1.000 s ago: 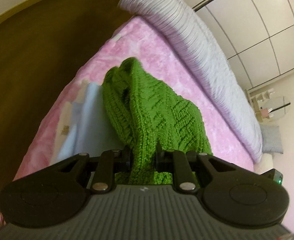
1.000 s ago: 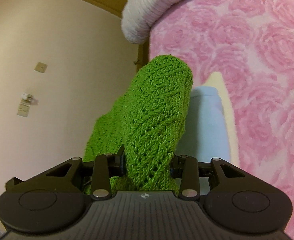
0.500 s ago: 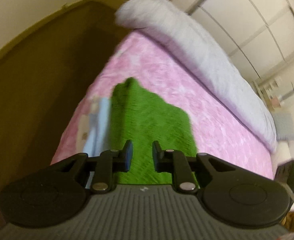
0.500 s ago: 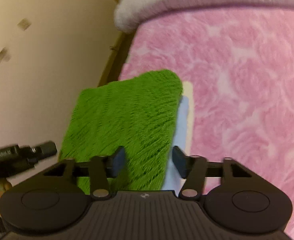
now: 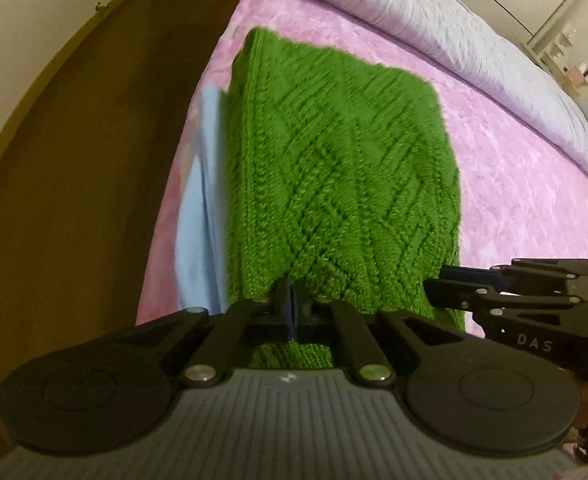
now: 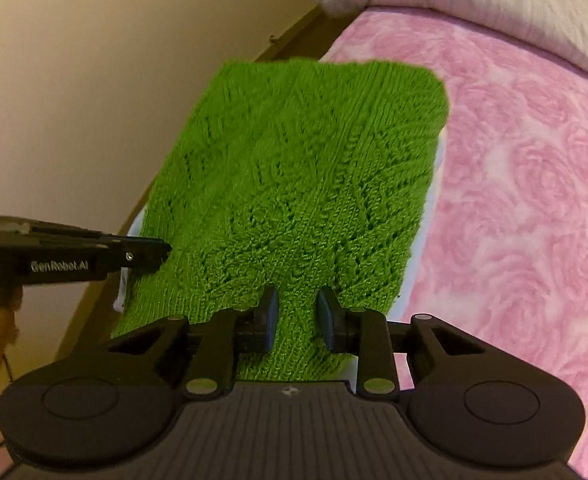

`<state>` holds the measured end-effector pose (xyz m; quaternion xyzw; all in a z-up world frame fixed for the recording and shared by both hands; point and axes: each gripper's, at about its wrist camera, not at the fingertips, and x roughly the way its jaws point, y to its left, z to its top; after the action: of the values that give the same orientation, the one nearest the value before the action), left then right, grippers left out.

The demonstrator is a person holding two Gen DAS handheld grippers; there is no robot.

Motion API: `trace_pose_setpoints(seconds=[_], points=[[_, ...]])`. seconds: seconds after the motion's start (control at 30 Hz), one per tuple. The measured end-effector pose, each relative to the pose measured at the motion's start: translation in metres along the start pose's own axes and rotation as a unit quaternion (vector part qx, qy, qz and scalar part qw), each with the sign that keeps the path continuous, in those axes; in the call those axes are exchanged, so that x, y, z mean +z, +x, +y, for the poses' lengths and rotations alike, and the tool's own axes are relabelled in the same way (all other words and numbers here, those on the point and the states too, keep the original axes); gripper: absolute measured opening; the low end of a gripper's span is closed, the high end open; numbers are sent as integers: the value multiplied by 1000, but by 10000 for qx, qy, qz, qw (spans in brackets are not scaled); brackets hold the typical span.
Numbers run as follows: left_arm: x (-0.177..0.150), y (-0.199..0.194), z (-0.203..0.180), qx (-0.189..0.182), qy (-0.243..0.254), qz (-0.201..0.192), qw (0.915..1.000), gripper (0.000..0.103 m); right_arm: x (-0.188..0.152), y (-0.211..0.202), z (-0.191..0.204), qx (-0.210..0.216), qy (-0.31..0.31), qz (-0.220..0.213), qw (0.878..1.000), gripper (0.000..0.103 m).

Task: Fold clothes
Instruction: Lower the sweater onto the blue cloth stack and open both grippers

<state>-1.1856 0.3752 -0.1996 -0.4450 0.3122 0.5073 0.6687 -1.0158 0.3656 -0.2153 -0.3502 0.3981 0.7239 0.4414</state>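
A folded green knit sweater [image 5: 334,184] lies flat on the pink bed, on top of a folded light blue garment [image 5: 197,216]. My left gripper [image 5: 292,304] hovers at the sweater's near edge with its jaws together and nothing between them. My right gripper [image 6: 297,312] is open and empty over the sweater's [image 6: 294,184] near edge. The right gripper also shows at the right of the left wrist view [image 5: 446,280]. The left gripper shows at the left of the right wrist view [image 6: 149,252].
The pink rose-patterned bedspread [image 6: 526,184] stretches to the right. A rolled grey-white duvet [image 5: 454,28] lies along the far side. The bed's edge, a dark wooden floor [image 5: 85,160] and a beige wall [image 6: 113,80] are to the left.
Both grippers let go of the green sweater, which now lies flat on the blue garment. The left jaws closed empty; the right jaws stay open. Both grippers drew back slightly.
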Motion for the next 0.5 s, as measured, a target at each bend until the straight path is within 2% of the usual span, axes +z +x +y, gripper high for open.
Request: trace_pose_setpoints(seconds=[0.17, 0.27, 0.37, 0.5], points=[[7, 1, -11, 239, 325, -50, 9992, 3, 3, 10, 13, -265, -524, -11, 9983, 30], [12, -14, -14, 206, 254, -89, 9994, 3, 16, -4, 12, -229, -235, -5, 9995, 30], [21, -28, -18, 106, 266, -211, 9994, 4, 28, -28, 8, -69, 63, -374, 9993, 30], [35, -28, -24, 5, 335, -339, 9989, 6, 38, -25, 7, 138, 211, -425, 9988, 30]])
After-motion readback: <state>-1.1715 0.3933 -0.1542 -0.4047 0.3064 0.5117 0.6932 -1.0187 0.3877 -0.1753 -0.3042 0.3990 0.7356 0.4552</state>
